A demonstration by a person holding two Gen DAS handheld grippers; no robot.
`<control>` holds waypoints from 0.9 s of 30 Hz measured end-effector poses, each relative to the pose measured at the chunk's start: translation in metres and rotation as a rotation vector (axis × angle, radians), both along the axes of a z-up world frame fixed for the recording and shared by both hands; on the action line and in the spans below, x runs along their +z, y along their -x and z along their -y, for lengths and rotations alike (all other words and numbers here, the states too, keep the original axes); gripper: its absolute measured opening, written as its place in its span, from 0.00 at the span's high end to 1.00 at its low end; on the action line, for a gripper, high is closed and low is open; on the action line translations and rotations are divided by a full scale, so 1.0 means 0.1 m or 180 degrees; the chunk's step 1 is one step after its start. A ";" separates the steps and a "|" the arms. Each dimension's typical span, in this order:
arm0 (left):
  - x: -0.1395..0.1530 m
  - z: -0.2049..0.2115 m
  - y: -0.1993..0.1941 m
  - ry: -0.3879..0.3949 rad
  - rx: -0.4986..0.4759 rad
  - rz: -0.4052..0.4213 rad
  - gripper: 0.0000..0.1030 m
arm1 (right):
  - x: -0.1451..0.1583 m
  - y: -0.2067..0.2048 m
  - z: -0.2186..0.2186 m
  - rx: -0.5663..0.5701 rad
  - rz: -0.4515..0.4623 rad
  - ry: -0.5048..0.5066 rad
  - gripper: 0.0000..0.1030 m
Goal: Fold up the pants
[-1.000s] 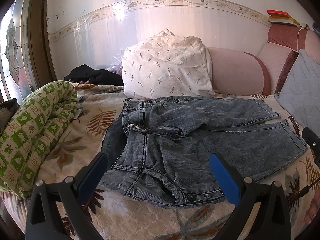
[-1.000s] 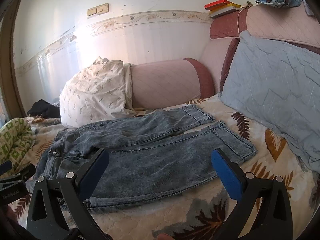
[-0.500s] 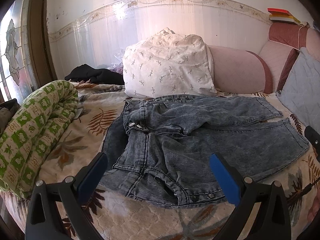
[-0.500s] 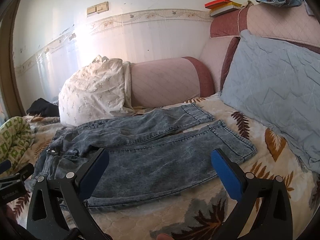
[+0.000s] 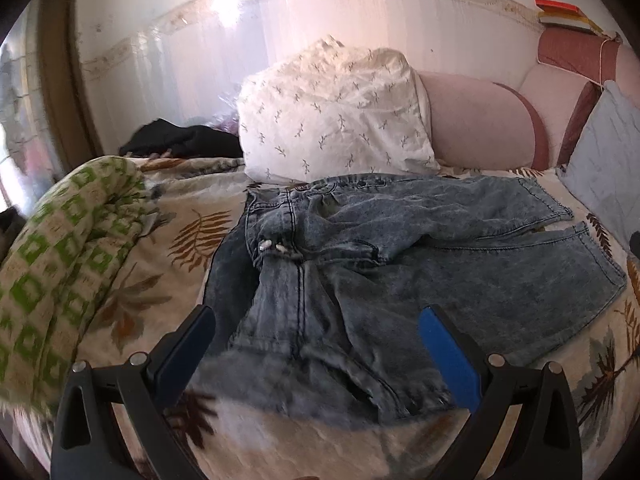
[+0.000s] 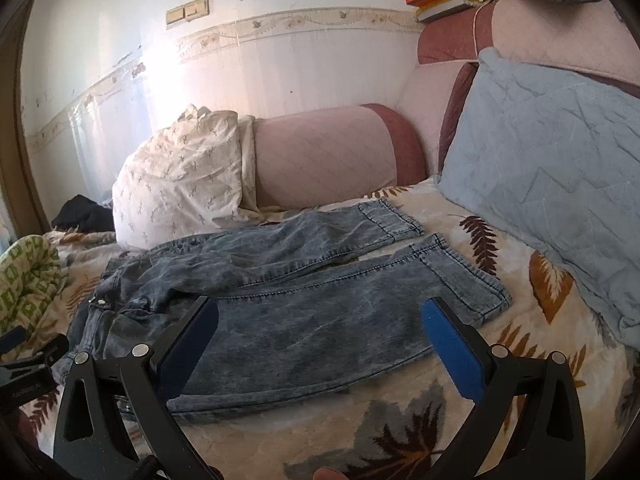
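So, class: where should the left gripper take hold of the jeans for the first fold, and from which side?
Probably the near waistband corner of the jeans, approached from the bed's front edge by the left gripper: its jaws stand open just before that raised, bunched hem.

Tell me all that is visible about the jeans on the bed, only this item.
The jeans look like blue acid-washed denim with stitched hems. They lie unfolded on the leaf-patterned bedspread, front up, waistband toward the green checked blanket, both legs side by side pointing toward the grey-blue pillow. The waist area is rumpled; the legs are mostly flat. The far side appears to reach the white pillow. Both open grippers hover near it; neither holds it.
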State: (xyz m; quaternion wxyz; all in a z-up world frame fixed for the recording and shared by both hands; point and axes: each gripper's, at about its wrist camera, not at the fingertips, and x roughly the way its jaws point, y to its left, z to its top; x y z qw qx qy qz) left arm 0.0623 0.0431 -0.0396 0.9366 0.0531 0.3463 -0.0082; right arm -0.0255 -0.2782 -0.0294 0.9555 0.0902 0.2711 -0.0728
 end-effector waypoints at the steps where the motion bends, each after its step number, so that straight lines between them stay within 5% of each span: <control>1: 0.06 -0.09 -0.18 -0.0005 -0.0065 -0.0034 0.00 | 0.03 -0.10 0.06 0.0077 -0.0047 0.0020 0.00; 8: 0.23 -0.65 -1.43 -0.0107 0.0207 -0.0245 0.00 | 0.09 -1.33 0.69 0.0322 -0.0512 -0.0022 0.00; 16: -0.27 -1.07 -2.57 0.0228 0.0483 -0.0876 0.01 | -0.40 -2.77 1.35 0.0006 -0.1149 -0.0420 0.04; 22: -0.60 -1.19 -2.92 0.0549 0.0583 -0.1188 0.17 | -0.64 -3.19 1.41 -0.0028 -0.1360 -0.0369 0.14; 27: -0.67 -1.18 -3.13 0.0782 0.0572 -0.1297 0.19 | -0.61 -3.28 1.28 -0.0002 -0.1325 -0.0216 0.17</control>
